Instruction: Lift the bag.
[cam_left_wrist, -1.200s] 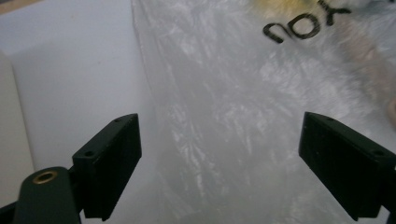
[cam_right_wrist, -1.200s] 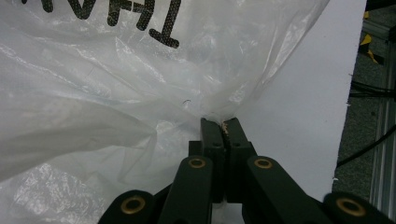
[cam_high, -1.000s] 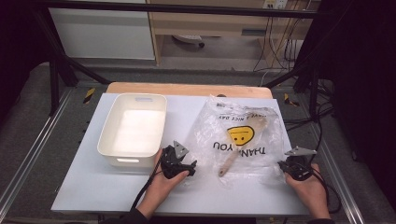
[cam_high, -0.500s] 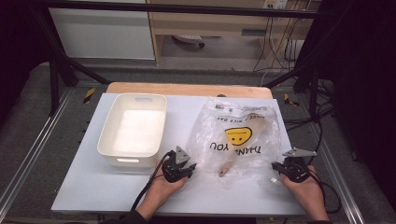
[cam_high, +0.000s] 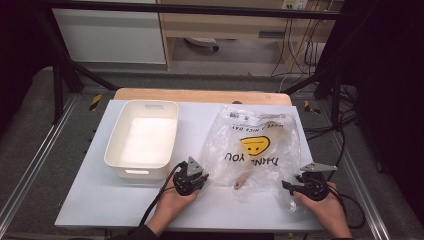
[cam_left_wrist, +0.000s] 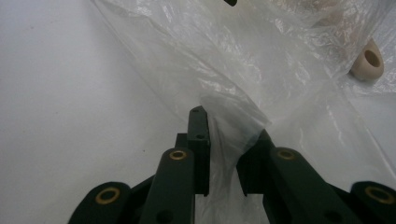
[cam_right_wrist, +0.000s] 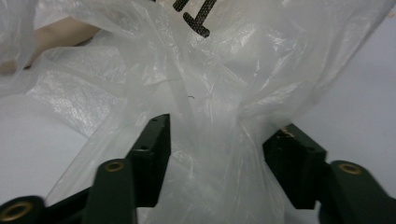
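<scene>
A clear plastic bag (cam_high: 255, 145) with a yellow smiley face and black lettering lies crumpled on the white table (cam_high: 100, 205). A pale wooden utensil (cam_high: 243, 178) lies inside it, its handle end with a hole (cam_left_wrist: 369, 63) toward the person. My left gripper (cam_high: 204, 176) is at the bag's near left corner. Its jaws have just been closing and now pinch a bunched fold of the bag (cam_left_wrist: 229, 126). My right gripper (cam_high: 286, 186) is at the near right corner. Its jaws have just been opening and stand wide apart, with loose bag film (cam_right_wrist: 215, 112) between them.
A white plastic bin (cam_high: 142, 140) stands empty on the left half of the table, just beyond my left gripper. A wooden board (cam_high: 200, 95) lines the table's far edge. Metal frame rails run along both sides.
The left jaws have closed from wide apart onto the bag's edge. The right jaws, shut on the bag before, have opened. Both hands stayed nearly in place.
</scene>
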